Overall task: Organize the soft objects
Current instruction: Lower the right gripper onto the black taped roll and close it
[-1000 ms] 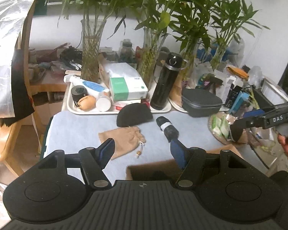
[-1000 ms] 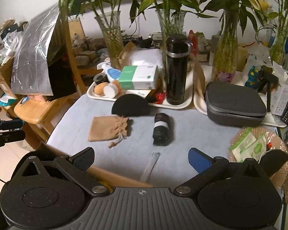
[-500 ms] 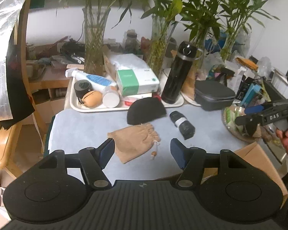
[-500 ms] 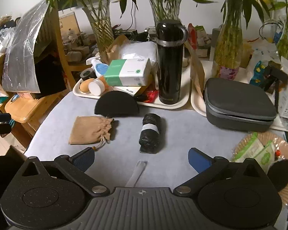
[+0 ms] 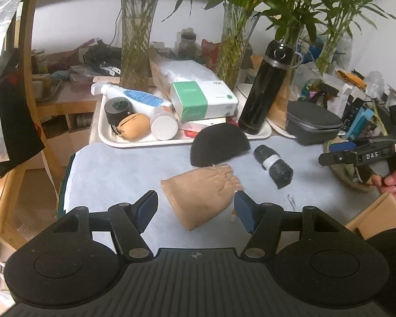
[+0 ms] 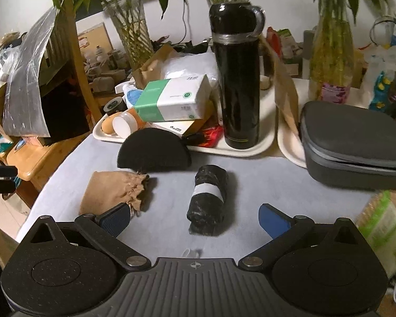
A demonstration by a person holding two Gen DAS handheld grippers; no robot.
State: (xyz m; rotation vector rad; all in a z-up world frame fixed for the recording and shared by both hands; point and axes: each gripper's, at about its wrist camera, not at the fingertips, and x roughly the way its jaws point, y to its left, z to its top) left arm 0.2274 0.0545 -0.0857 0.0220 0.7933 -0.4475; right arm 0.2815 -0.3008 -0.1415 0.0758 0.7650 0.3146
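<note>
I've brought both tools down and in toward the cloth. My left gripper (image 5: 195, 210) stands part open and empty, straddling the tan pouch (image 5: 202, 192); my right gripper (image 6: 195, 220) stands wide and empty, framing the black roll (image 6: 208, 200) (white band round it). Beyond lies the black half-round pad (image 6: 154, 150). I judge both grasps are next.

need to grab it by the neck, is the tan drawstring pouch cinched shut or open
Cinched shut: the tan drawstring pouch lies flat on the table, its mouth gathered into tight puckers facing the black roll.
</note>
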